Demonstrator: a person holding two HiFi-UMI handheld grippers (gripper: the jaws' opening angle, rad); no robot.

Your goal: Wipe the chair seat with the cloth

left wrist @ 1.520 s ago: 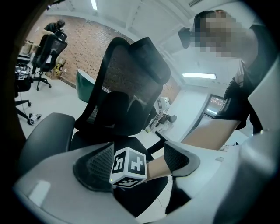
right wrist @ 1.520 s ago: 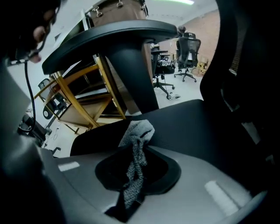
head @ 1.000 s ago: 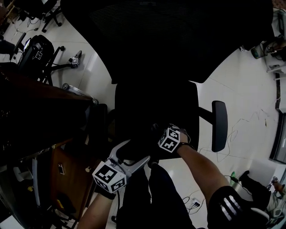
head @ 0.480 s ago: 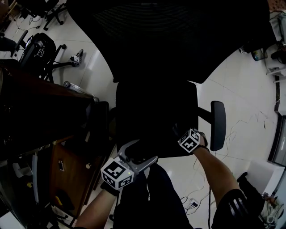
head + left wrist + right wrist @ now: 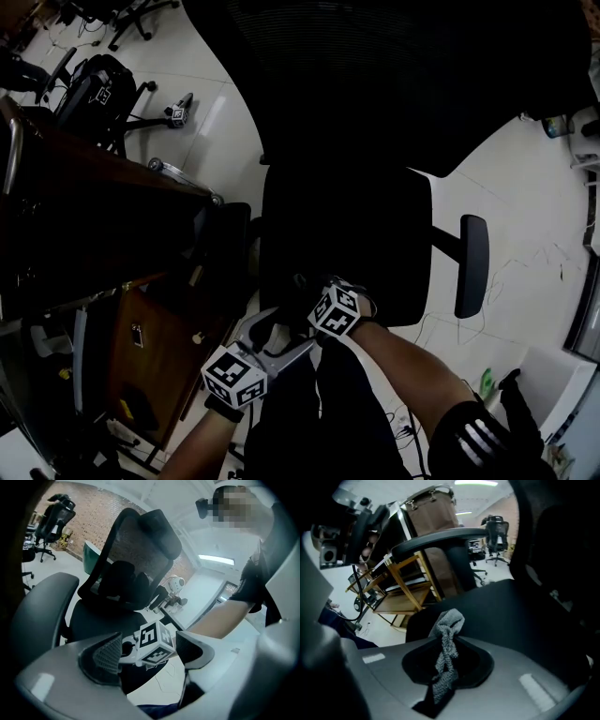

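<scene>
The black office chair's seat (image 5: 347, 234) fills the middle of the head view, under its tall mesh backrest (image 5: 394, 84). My right gripper (image 5: 309, 286) is over the seat's front left corner, its marker cube just behind it. In the right gripper view it (image 5: 446, 660) is shut on a grey cloth (image 5: 447, 627), which bunches up from the jaws over the dark seat (image 5: 501, 606). My left gripper (image 5: 292, 328) hovers open off the seat's front edge. In the left gripper view it (image 5: 150, 656) frames the right gripper's cube (image 5: 154, 643) and holds nothing.
A dark wooden desk (image 5: 84, 216) and a brown cabinet (image 5: 141, 356) stand close on the left. The chair's right armrest (image 5: 472, 264) sticks out over the white floor. Another black chair (image 5: 103, 80) sits at far left. The person's dark trousers (image 5: 319, 412) are below the seat.
My right gripper swept with the cloth from the seat's front middle to its front right, then back to the front left corner. The left gripper stayed open off the front edge.
</scene>
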